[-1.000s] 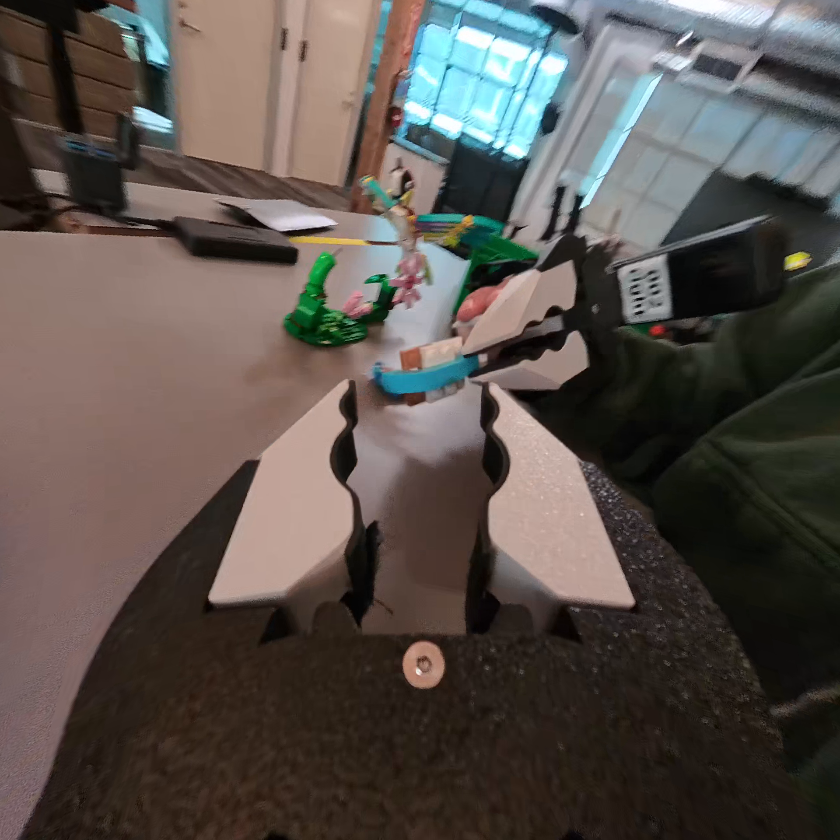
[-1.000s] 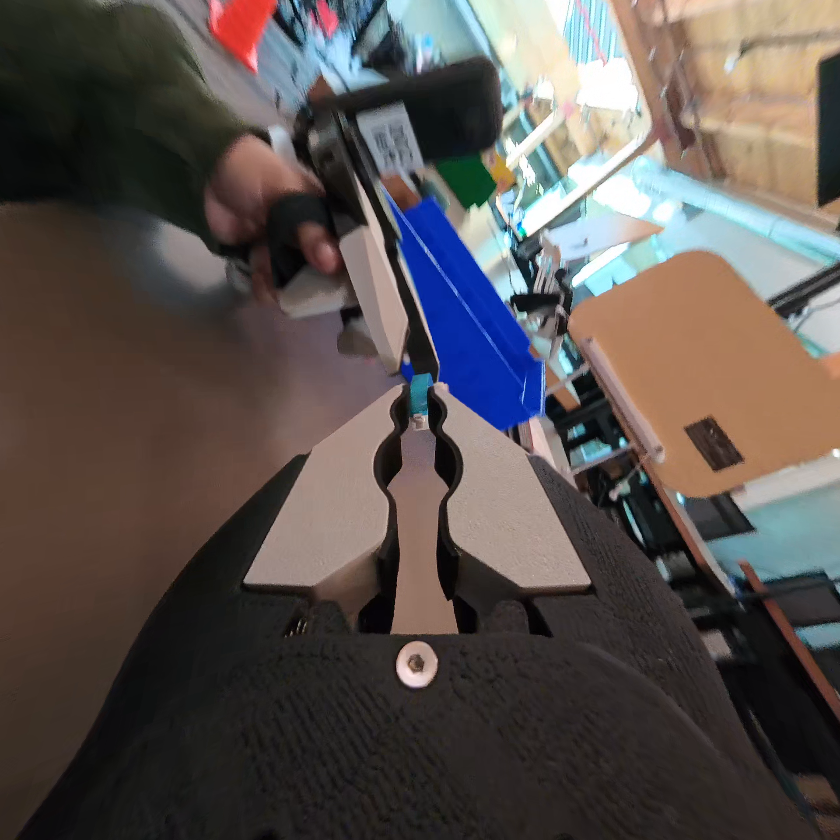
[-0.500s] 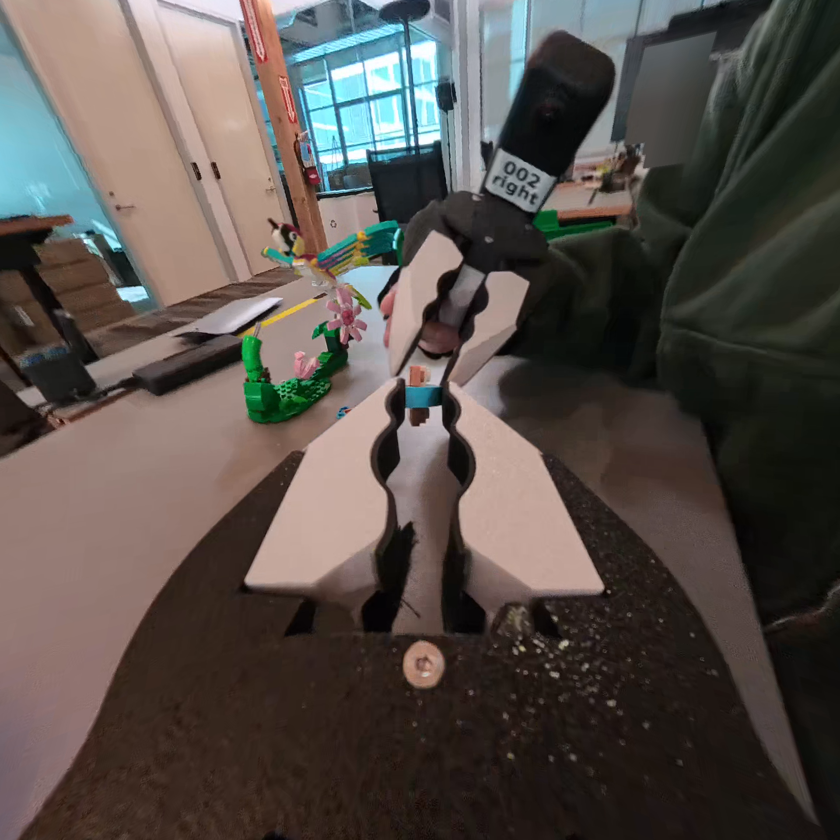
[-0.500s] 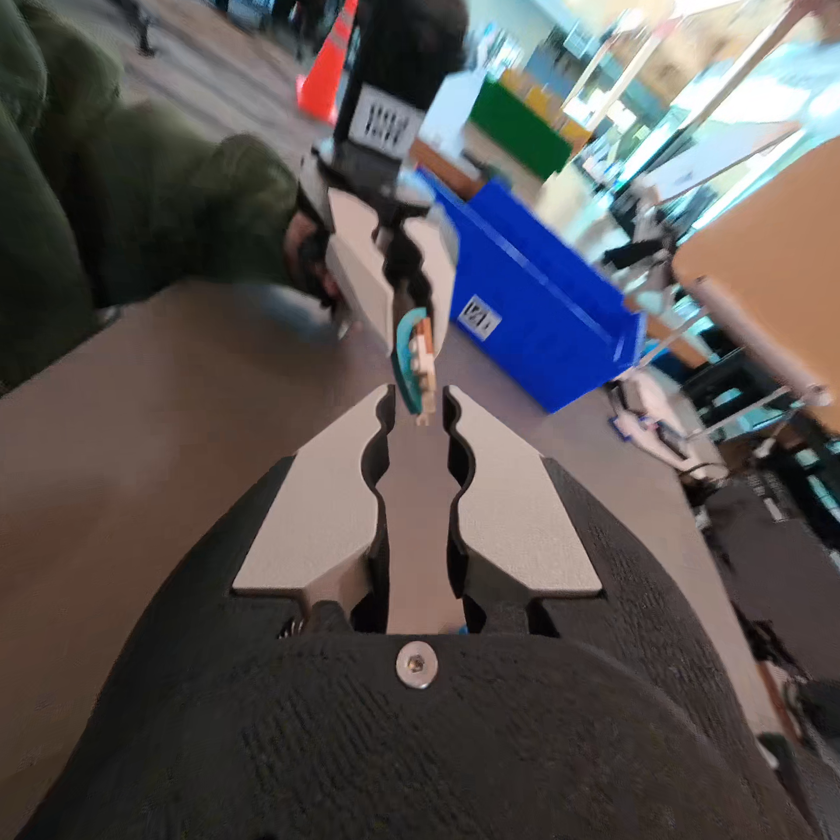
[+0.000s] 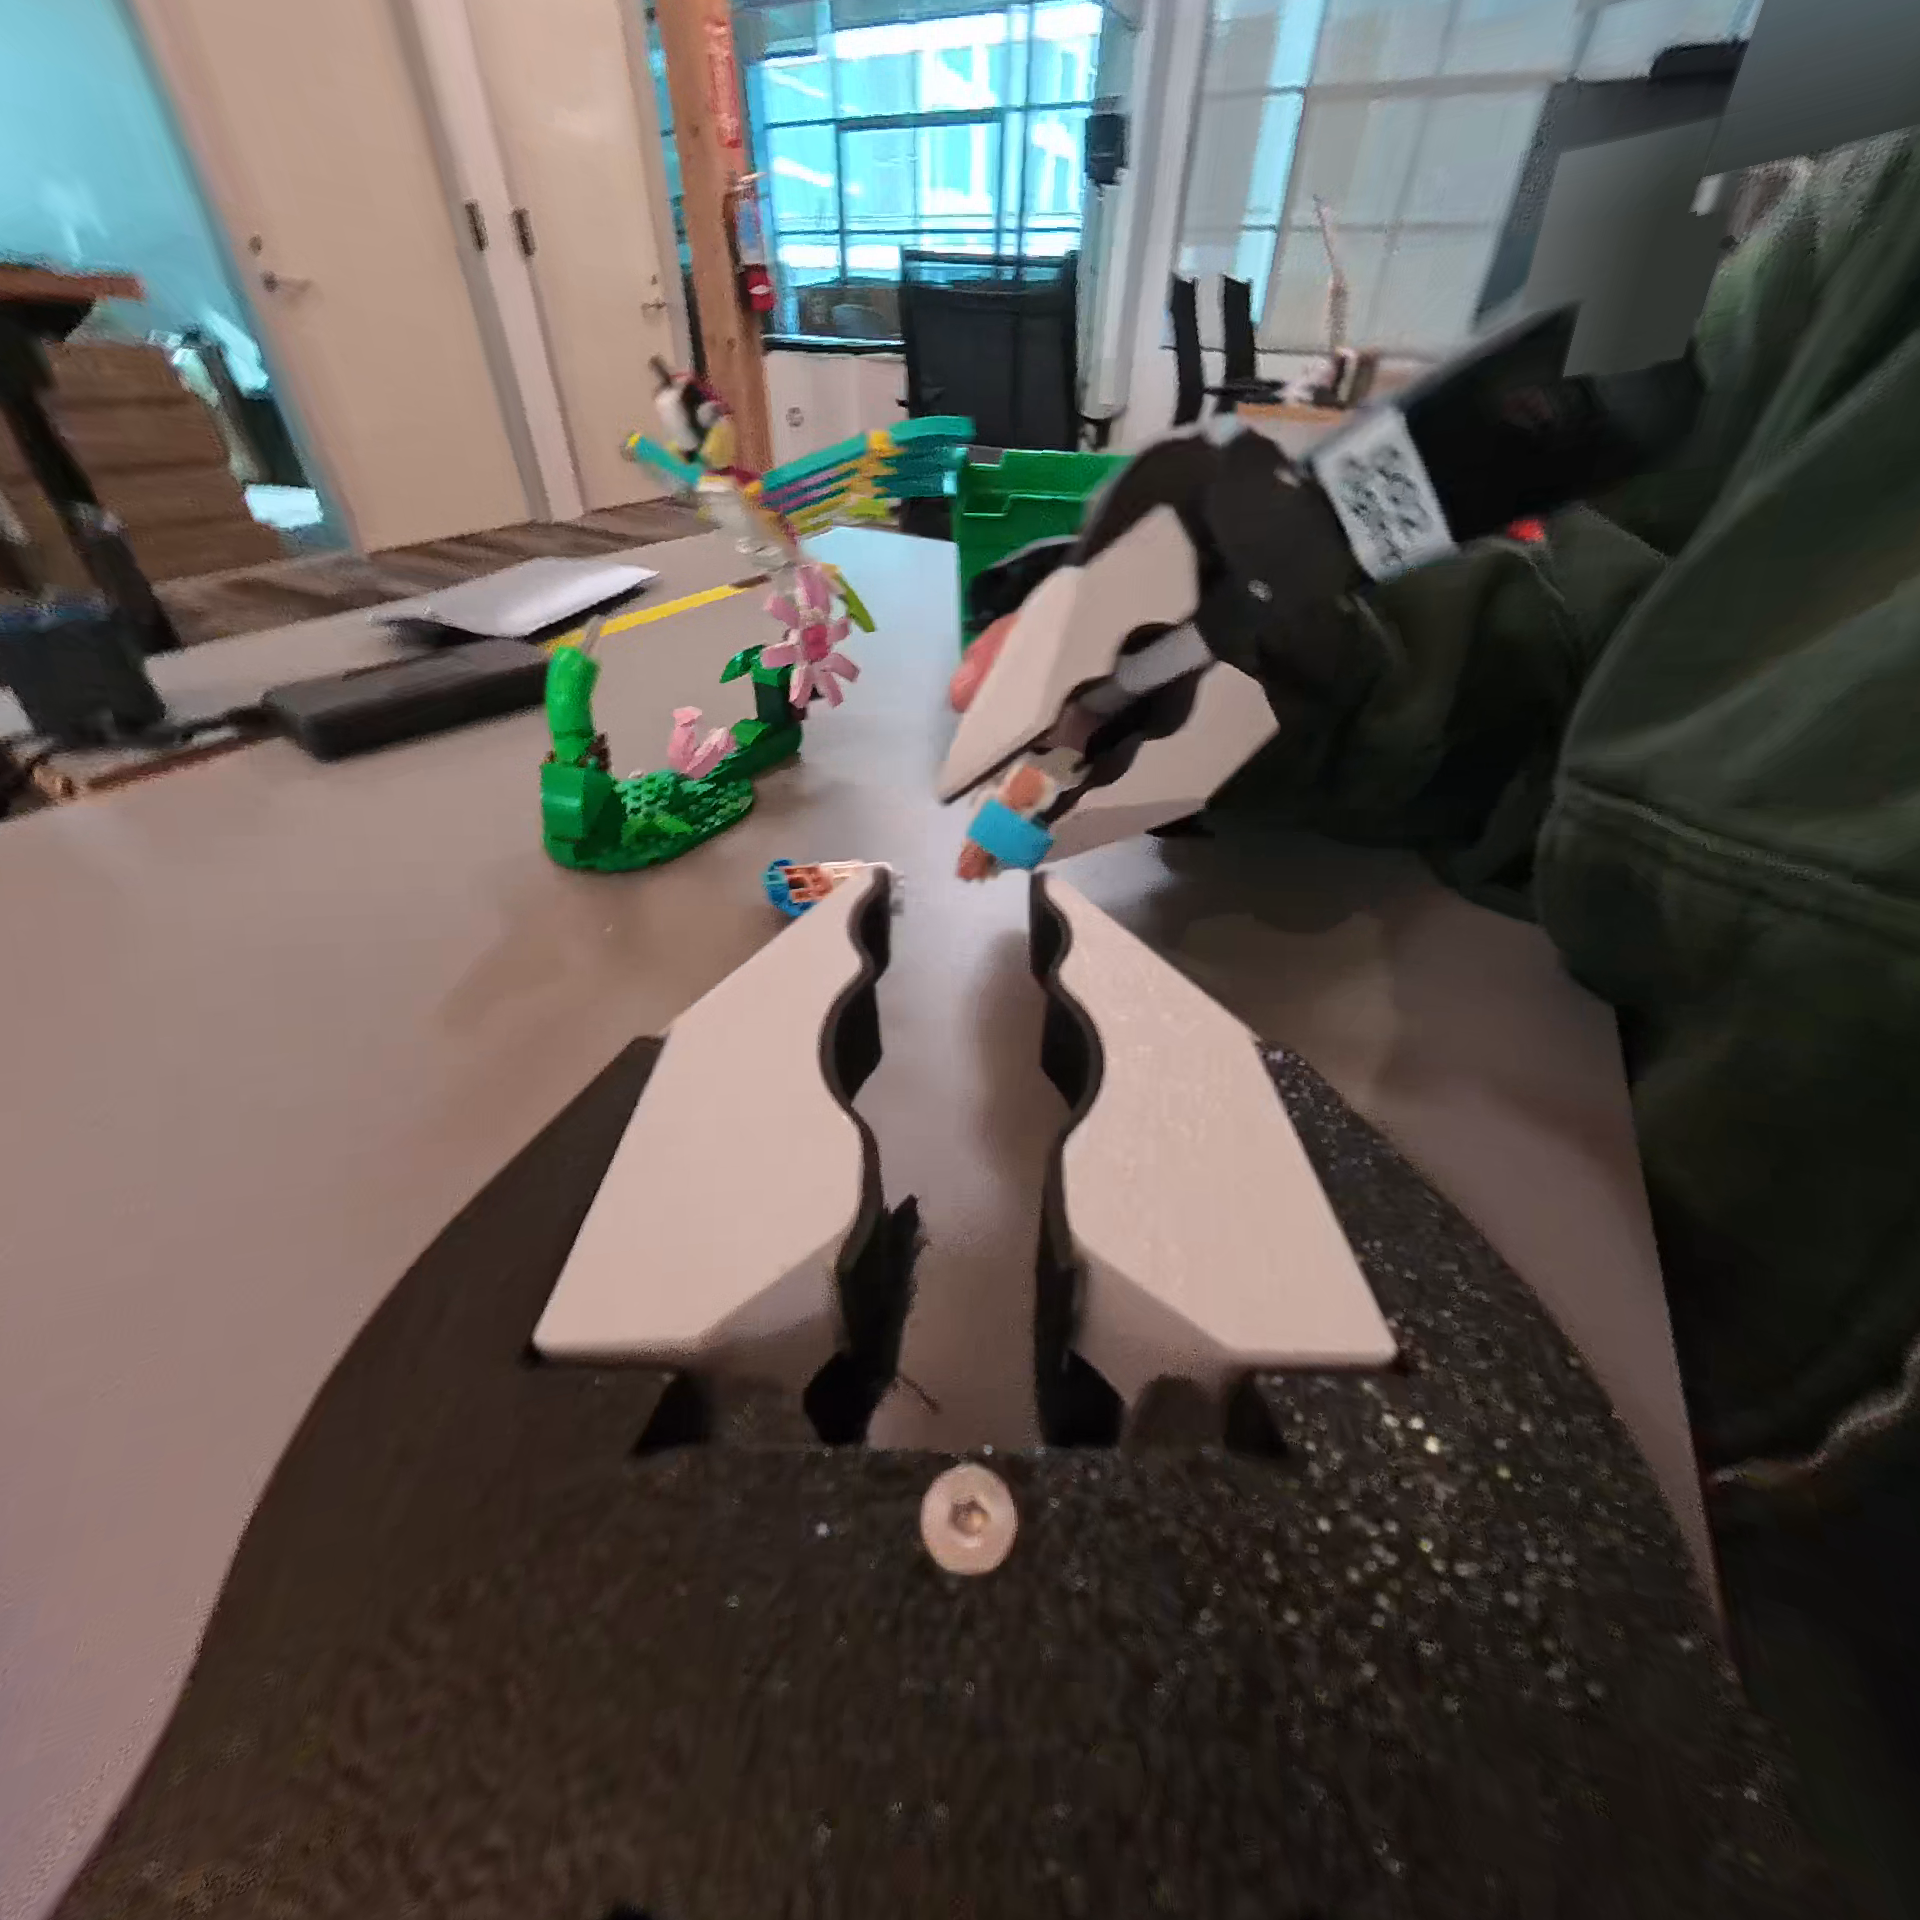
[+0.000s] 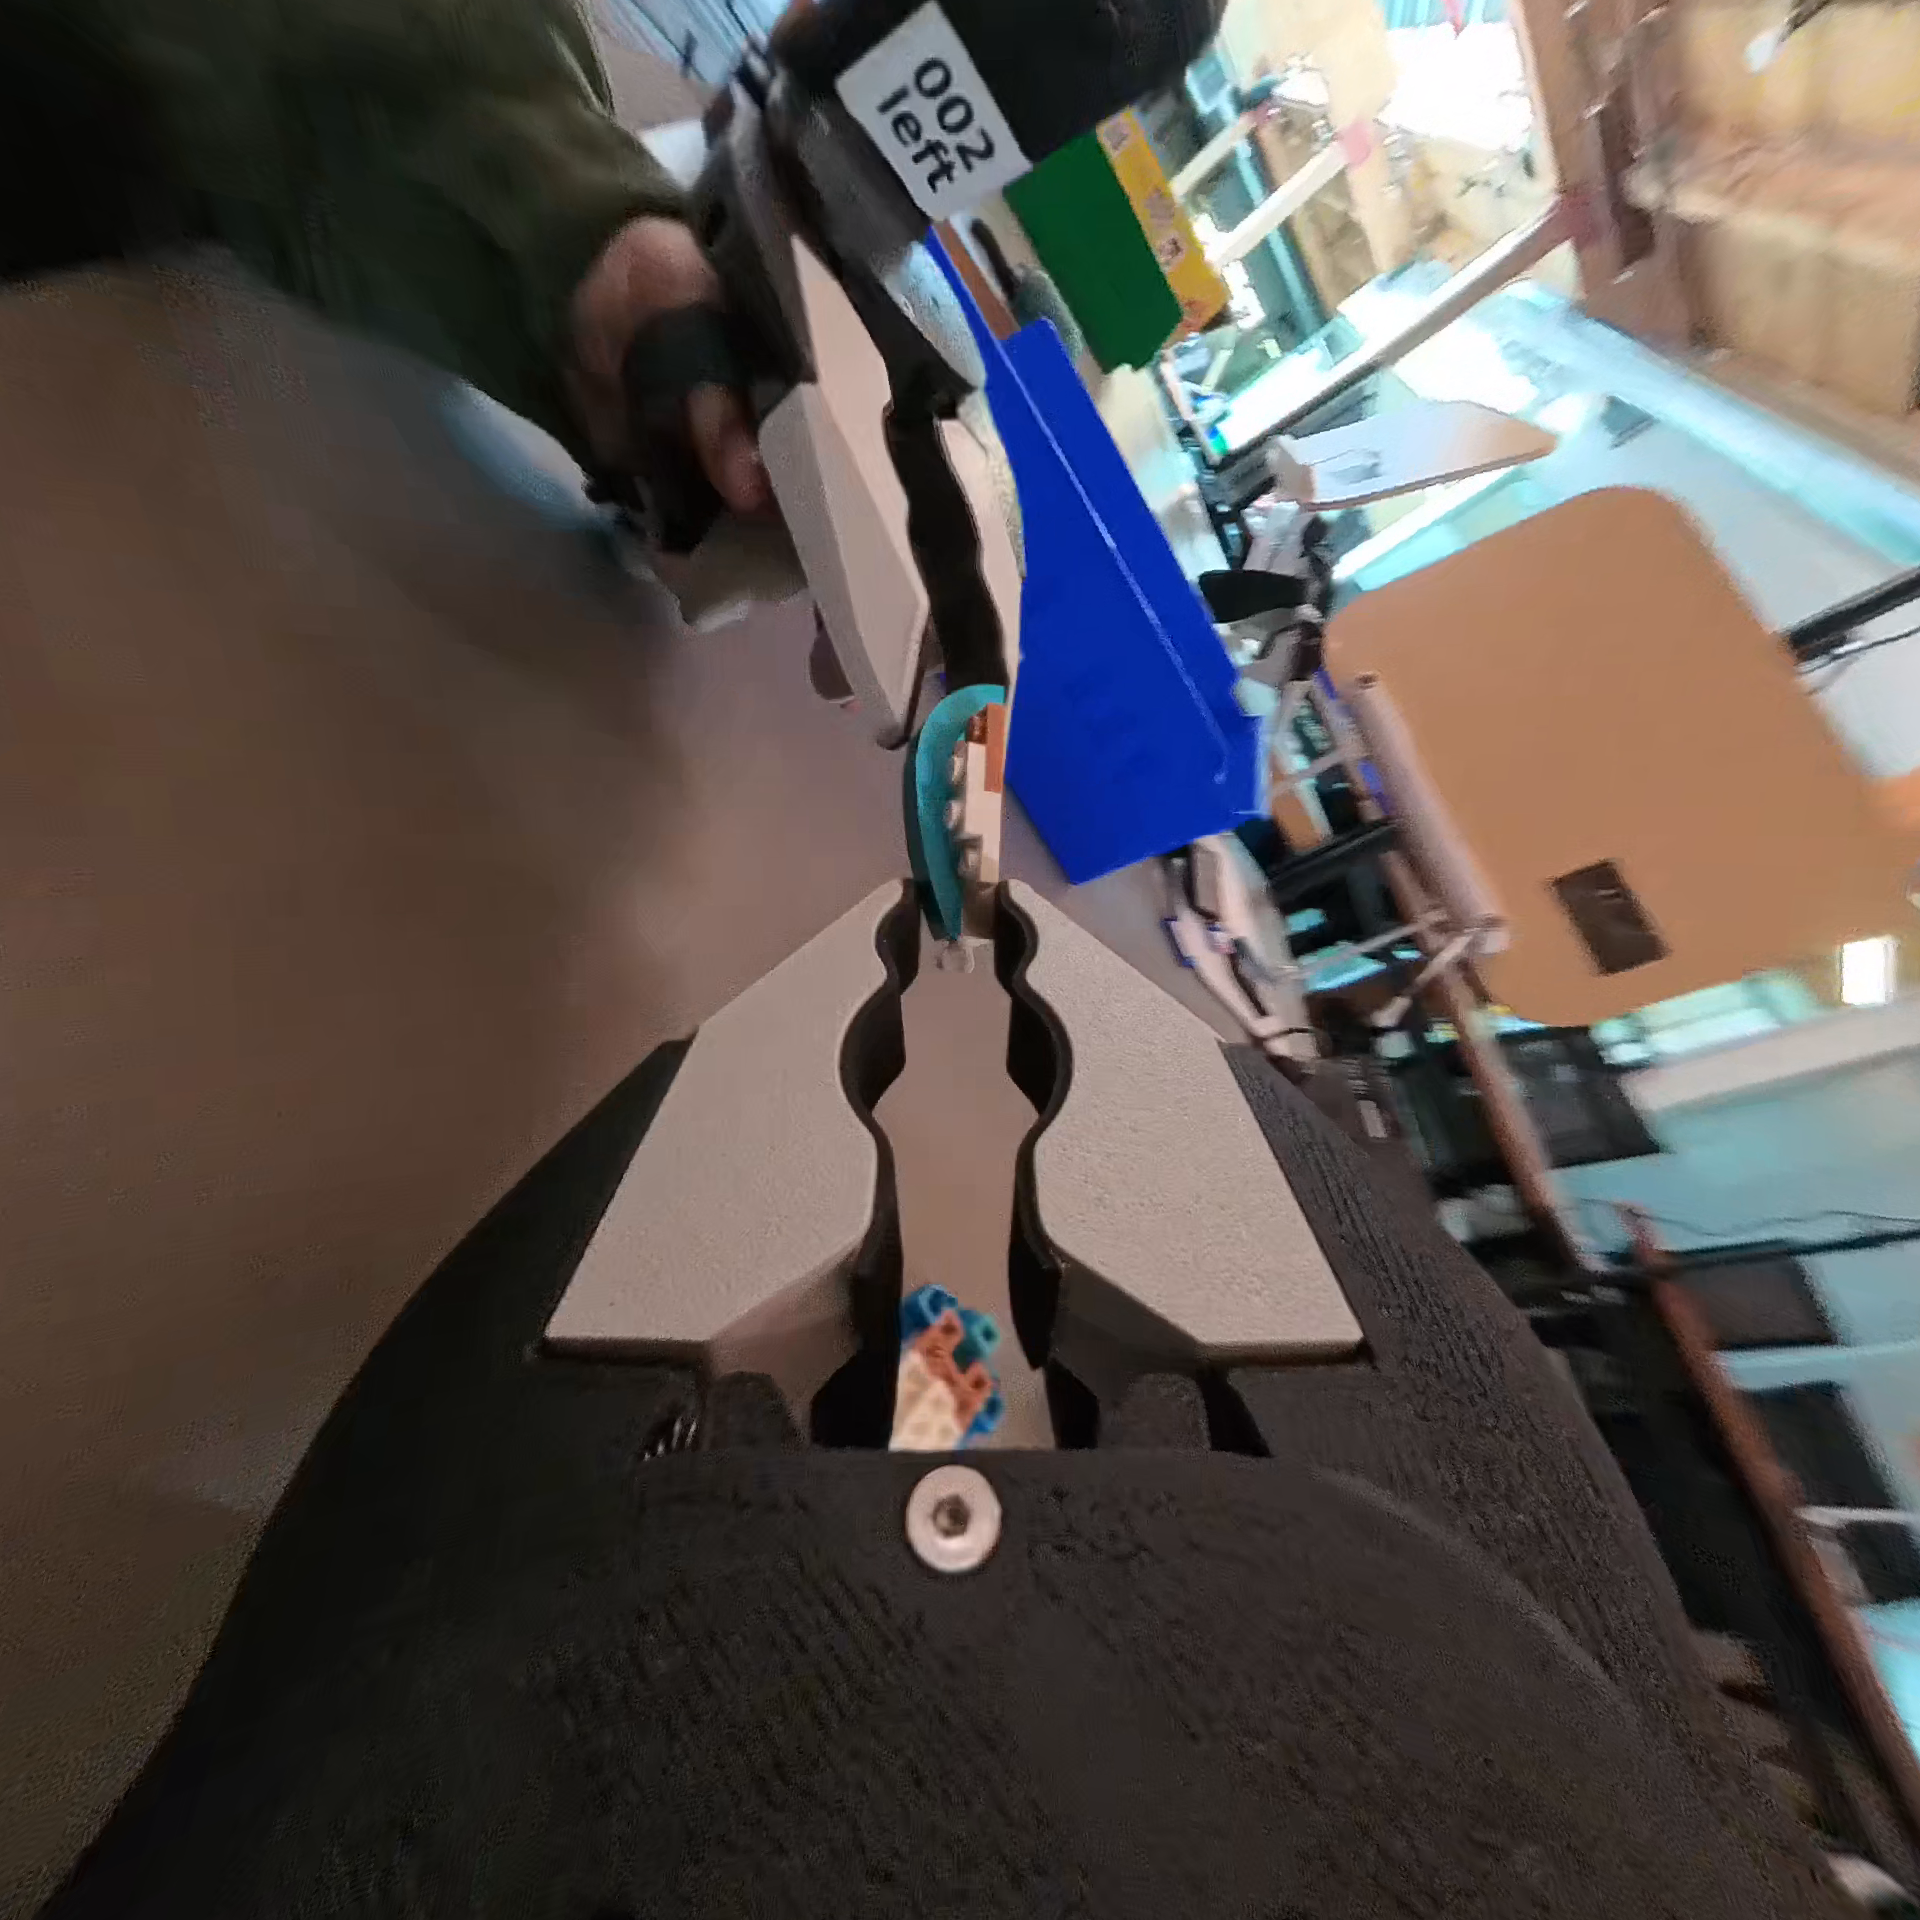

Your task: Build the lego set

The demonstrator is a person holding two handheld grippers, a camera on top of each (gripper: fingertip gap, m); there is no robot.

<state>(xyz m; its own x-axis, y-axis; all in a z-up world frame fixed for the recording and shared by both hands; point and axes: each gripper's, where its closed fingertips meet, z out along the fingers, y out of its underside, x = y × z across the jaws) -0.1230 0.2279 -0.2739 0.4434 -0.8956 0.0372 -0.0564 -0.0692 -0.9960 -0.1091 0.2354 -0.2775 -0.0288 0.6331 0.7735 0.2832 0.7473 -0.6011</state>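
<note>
A grey table is seen from two handheld grippers. The left gripper is held low over the tabletop with its jaws apart and nothing between them; bare table shows through the gap. Just beyond its left fingertip, a small brick piece in blue, orange and white lies on the table.

The right gripper is seen from the left wrist view, tilted down toward the table just ahead of the left gripper's tips. Its jaws are clamped on a small teal, white and brown brick assembly, which sticks out past the fingertips. In the right wrist view the curved teal piece of that assembly is seen edge-on between the tips, with white and brown bricks along it. The same view shows the left gripper farther off, held by a hand in a dark green sleeve.

Beyond the grippers, a green brick base with pink flowers stands on the table, and a colourful brick bird is perched above it. A flat black device and a grey pouch lie farther back. A blue bin stands at the table's edge in the right wrist view, and a green bin is seen behind the right gripper.
</note>
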